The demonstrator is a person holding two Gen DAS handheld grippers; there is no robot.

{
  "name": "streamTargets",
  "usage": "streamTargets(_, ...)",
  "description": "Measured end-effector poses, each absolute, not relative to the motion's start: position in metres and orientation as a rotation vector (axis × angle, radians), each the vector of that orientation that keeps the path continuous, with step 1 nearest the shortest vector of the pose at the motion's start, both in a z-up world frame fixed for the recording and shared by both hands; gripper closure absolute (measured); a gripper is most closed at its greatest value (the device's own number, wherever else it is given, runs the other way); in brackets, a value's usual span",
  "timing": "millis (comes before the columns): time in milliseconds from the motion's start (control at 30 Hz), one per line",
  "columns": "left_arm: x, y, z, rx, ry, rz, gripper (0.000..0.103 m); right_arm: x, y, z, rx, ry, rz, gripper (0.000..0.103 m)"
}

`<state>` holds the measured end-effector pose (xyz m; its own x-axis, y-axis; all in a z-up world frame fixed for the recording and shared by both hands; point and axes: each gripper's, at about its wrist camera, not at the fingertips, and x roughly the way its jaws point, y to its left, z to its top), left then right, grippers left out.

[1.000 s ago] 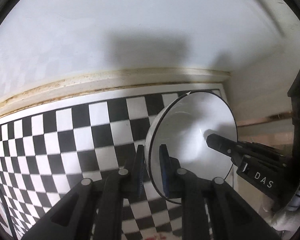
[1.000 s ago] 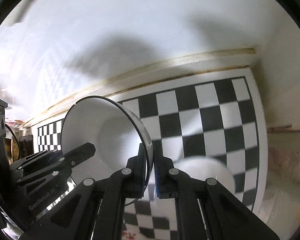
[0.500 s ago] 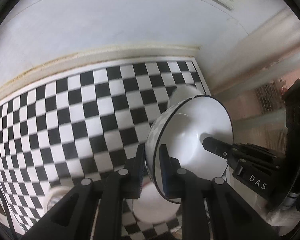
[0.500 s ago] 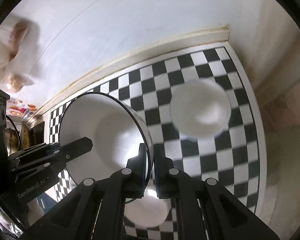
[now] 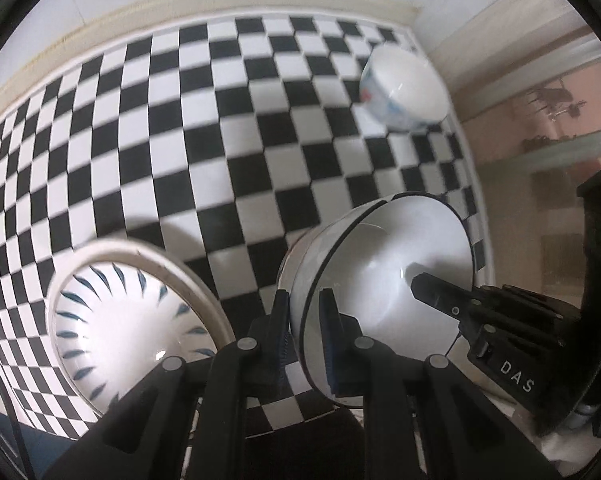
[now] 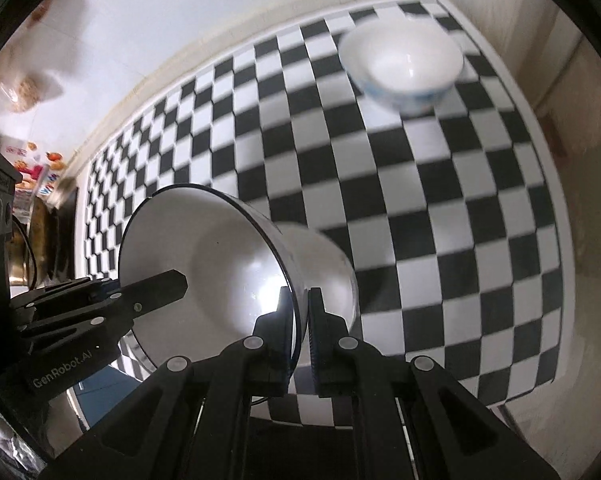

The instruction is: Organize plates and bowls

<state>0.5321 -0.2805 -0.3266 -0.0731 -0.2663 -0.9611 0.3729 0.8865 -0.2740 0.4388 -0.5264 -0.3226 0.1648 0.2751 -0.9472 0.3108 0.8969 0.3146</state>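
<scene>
A white bowl with a thin black rim (image 5: 384, 280) is held between both grippers above the checkered table. My left gripper (image 5: 305, 312) is shut on its left rim. My right gripper (image 6: 299, 312) is shut on its right rim; the bowl shows in the right wrist view (image 6: 220, 264), tilted on its side. A white plate with blue dashes (image 5: 128, 320) lies at the table's front left. A white bowl with blue pattern (image 5: 402, 88) stands at the far right, and it also shows in the right wrist view (image 6: 404, 64).
The checkered black and white tablecloth (image 5: 220, 120) covers the table, which meets a white wall at the back. The table's right edge (image 6: 552, 200) drops to a beige floor. Cluttered items (image 6: 32, 168) stand beyond the left end.
Both grippers, still holding the black-rimmed bowl, have tilted down from the wall toward the table. The dashed plate and the blue-patterned bowl have come into view.
</scene>
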Motion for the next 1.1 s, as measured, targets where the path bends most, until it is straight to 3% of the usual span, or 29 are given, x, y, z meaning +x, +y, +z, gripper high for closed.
streamTargets(267, 0.518, -0.302, -0.354, 0.181, 1.608, -0.504, 0.090, 0.420, -0.524, -0.361, 0.470, 1.479, -0.072, 0.095)
streamTargets(567, 0.512, -0.316, -0.369, 0.251, 1.602, -0.478, 0.090, 0.424, -0.531, -0.365, 0.464, 1.489, -0.082, 0.095)
streamTargets(700, 0.515, -0.314, -0.371, 0.247, 1.606, -0.457, 0.090, 0.425, -0.536, -0.360, 0.499, 1.505, -0.101, 0.086)
streamTargets(933, 0.505, -0.317, -0.366, 0.286, 1.577, -0.459, 0.090, 0.420, -0.544, -0.355, 0.480, 1.511, -0.097, 0.094)
streamTargets(1100, 0.502, -0.319, -0.366, 0.294, 1.570, -0.453, 0.090, 0.417, -0.542, -0.354, 0.465, 1.504, -0.100, 0.095)
